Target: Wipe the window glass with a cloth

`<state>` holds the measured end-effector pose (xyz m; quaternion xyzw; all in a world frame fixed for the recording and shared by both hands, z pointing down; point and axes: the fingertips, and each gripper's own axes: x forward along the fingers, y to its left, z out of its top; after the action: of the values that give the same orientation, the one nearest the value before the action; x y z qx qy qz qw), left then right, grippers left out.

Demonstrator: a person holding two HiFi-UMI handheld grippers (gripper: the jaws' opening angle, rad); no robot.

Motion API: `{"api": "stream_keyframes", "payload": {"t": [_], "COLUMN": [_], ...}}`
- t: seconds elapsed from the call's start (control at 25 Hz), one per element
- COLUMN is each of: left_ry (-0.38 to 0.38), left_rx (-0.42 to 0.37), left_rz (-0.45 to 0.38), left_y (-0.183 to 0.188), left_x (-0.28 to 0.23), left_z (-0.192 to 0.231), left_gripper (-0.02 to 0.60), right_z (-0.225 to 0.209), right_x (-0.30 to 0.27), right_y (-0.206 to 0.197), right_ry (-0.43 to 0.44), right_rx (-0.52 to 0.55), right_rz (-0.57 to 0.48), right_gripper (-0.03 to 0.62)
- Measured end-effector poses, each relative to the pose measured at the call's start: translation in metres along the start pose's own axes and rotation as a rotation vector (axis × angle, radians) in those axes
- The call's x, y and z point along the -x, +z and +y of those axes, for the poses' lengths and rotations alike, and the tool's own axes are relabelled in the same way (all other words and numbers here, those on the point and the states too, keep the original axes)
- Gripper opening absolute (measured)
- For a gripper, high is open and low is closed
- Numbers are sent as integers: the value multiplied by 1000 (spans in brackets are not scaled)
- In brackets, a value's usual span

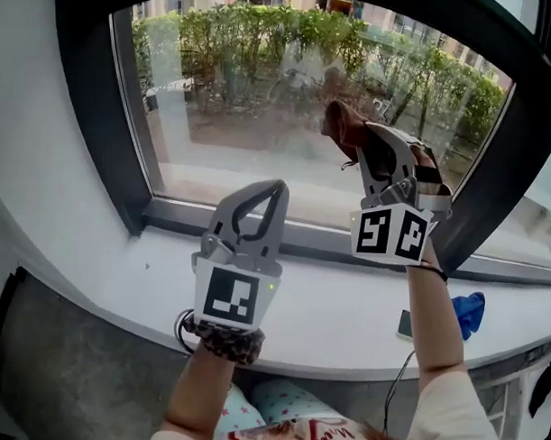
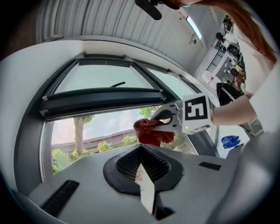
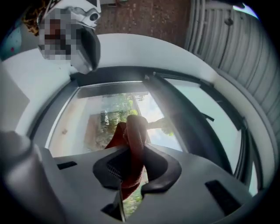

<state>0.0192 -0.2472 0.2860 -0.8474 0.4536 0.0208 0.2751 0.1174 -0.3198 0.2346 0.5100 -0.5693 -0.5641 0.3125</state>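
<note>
A rust-red cloth [image 1: 342, 122] is bunched against the window glass [image 1: 244, 98] to the right of its middle, with my right gripper [image 1: 361, 138] shut on it. In the right gripper view the cloth [image 3: 132, 131] sticks out from between the jaws toward the pane. My left gripper [image 1: 275, 191] hovers lower and further left, over the white sill [image 1: 115, 274], shut and holding nothing. The left gripper view looks up at the right gripper [image 2: 162, 124] and its cloth [image 2: 151, 132] on the glass.
A dark frame [image 1: 105, 130] surrounds the pane. On the sill at the right lie a blue rag [image 1: 469, 312] and a small phone [image 1: 404, 325] with a cable hanging off the edge. Bushes show outside.
</note>
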Motion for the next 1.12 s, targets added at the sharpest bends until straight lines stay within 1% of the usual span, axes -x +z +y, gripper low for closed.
{"api": "stream_keyframes", "payload": {"t": [0.12, 0.16, 0.24, 0.32, 0.4, 0.48, 0.52, 0.6, 0.72, 0.84, 0.96, 1.04, 1.12], "left_ry": [16, 19, 27, 35, 40, 46, 43, 26, 9, -4, -20, -19, -10], "left_rx": [2, -8, -55, -76, -58, -29, -28, -51, -82, -103, -106, -108, -103], "left_rz": [-13, -18, -24, -18, 7, 30, 39, 55, 60, 93, 126, 119, 104], "left_y": [-6, -6, -4, -10, -25, -38, -41, -43, -43, -48, -56, -52, -46], "left_x": [1, -1, -4, -6, -11, -20, -25, -35, -44, -48, -48, -50, -55], "left_z": [18, 24, 34, 44, 54, 64, 69, 74, 79, 82, 80, 79, 79], "left_gripper": [17, 18, 18, 18, 18, 18, 18, 18, 17, 18, 18, 18, 18], "right_z": [-53, -71, -98, -110, -119, -132, -138, -140, -131, -132, -134, -136, -135], "right_x": [-31, -43, -67, -90, -109, -115, -116, -119, -132, -137, -135, -135, -134], "right_y": [22, 28, 39, 45, 49, 56, 60, 65, 62, 56, 54, 53, 53], "right_ry": [-126, -168, -238, -268, -277, -308, -327, -344, -339, -361, -368, -363, -338], "right_rx": [133, 174, 263, 329, 354, 355, 350, 357, 379, 352, 302, 264, 231], "right_rz": [-2, -3, -5, -3, -12, -37, -49, -68, -72, -84, -102, -117, -129], "right_gripper": [77, 77, 77, 77, 77, 77, 77, 72, 71, 71, 72, 68, 58]}}
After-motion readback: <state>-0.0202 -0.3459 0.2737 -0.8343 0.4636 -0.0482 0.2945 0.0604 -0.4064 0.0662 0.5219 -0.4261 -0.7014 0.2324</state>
